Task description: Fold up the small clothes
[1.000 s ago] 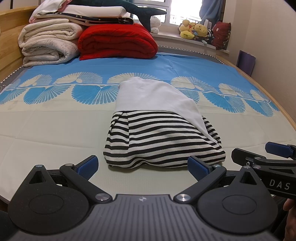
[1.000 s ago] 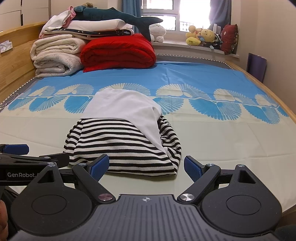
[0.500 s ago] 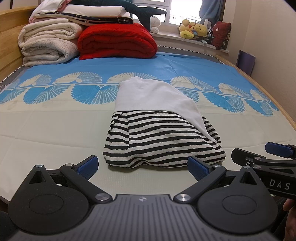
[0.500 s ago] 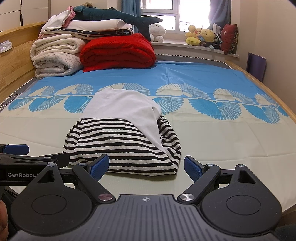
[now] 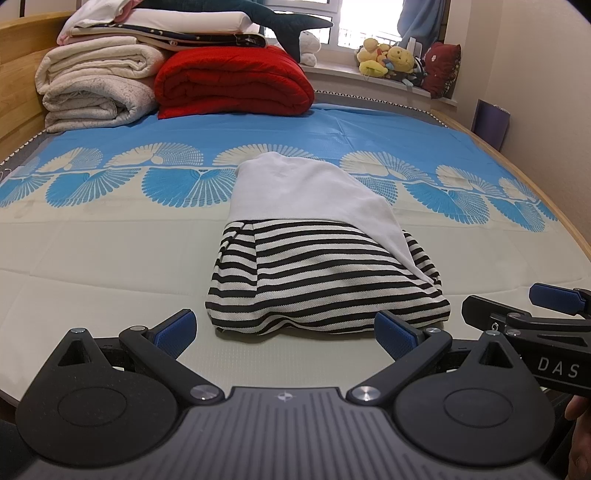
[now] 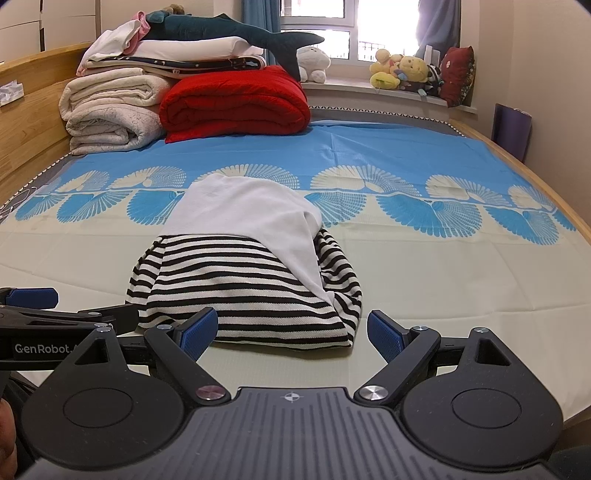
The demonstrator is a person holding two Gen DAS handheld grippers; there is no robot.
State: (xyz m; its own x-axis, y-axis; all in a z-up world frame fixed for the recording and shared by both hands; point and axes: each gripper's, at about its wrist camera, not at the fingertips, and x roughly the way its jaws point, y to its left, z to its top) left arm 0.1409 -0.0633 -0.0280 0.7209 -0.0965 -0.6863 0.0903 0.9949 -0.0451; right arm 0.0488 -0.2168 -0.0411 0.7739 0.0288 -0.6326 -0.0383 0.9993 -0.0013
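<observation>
A small folded garment, black-and-white striped point(image 5: 317, 288) with a plain white part point(image 5: 303, 188) on its far half, lies on the bed point(image 5: 110, 258). It also shows in the right wrist view point(image 6: 240, 291). My left gripper point(image 5: 284, 332) is open and empty, just short of the garment's near edge. My right gripper point(image 6: 291, 330) is open and empty, also just in front of the near edge. The right gripper shows at the right of the left wrist view point(image 5: 546, 314); the left gripper shows at the left of the right wrist view point(image 6: 55, 314).
A folded red quilt point(image 5: 232, 81) and stacked white blankets point(image 5: 96, 85) lie at the head of the bed. A shark plush point(image 6: 229, 33) lies on top. Stuffed toys point(image 6: 402, 70) sit on the windowsill. A wooden bed rail point(image 6: 517, 170) runs along the right.
</observation>
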